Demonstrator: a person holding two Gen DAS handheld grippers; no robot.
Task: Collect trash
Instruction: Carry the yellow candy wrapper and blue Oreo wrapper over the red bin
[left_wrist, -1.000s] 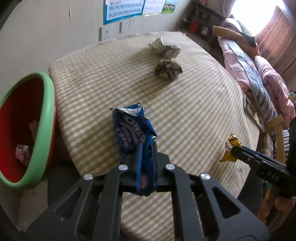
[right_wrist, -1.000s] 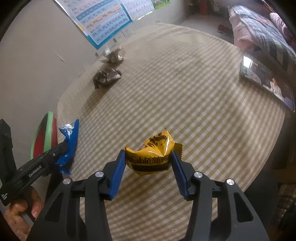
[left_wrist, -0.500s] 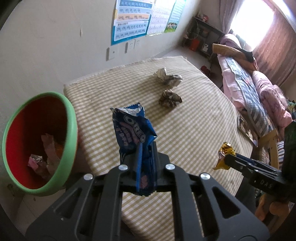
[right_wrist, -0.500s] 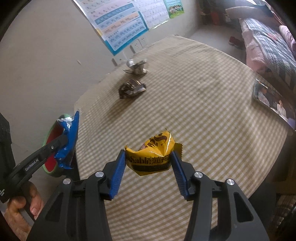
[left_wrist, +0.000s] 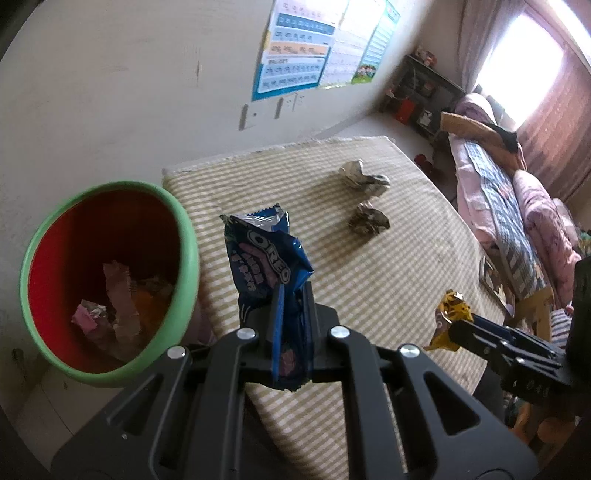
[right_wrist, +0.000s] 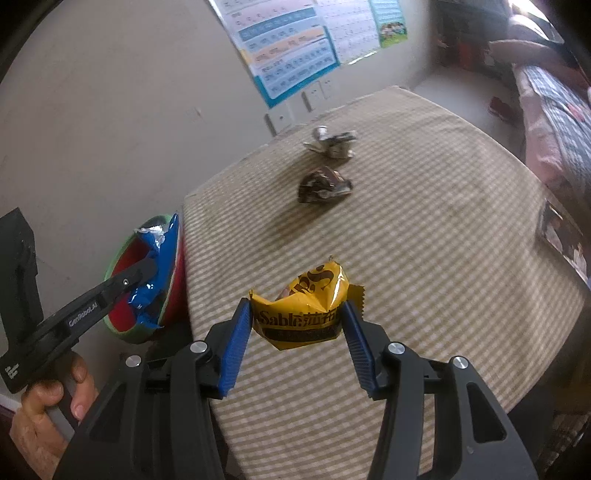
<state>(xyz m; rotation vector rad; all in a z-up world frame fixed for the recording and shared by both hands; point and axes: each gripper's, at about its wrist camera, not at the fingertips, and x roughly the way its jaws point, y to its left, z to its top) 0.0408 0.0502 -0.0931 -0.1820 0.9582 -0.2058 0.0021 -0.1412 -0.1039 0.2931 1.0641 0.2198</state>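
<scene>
- A table (left_wrist: 388, 295) draped in beige checked cloth spreads beneath both grippers.
- 2 crumpled wrappers, one silvery (left_wrist: 364, 178), one dark (left_wrist: 369, 221), lie ahead of them.
- A photo print (right_wrist: 561, 236) lies far right.

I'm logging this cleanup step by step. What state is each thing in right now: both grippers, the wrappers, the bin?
Left gripper: shut on the blue Oreo wrapper, held in the air beside the bin.
Right gripper: shut on the yellow Sable wrapper, held above the table.
Bin: open-topped, some trash already inside.
Silver crumpled wrapper: lying on the table, untouched.
Dark crumpled wrapper: lying on the table, untouched.
</scene>
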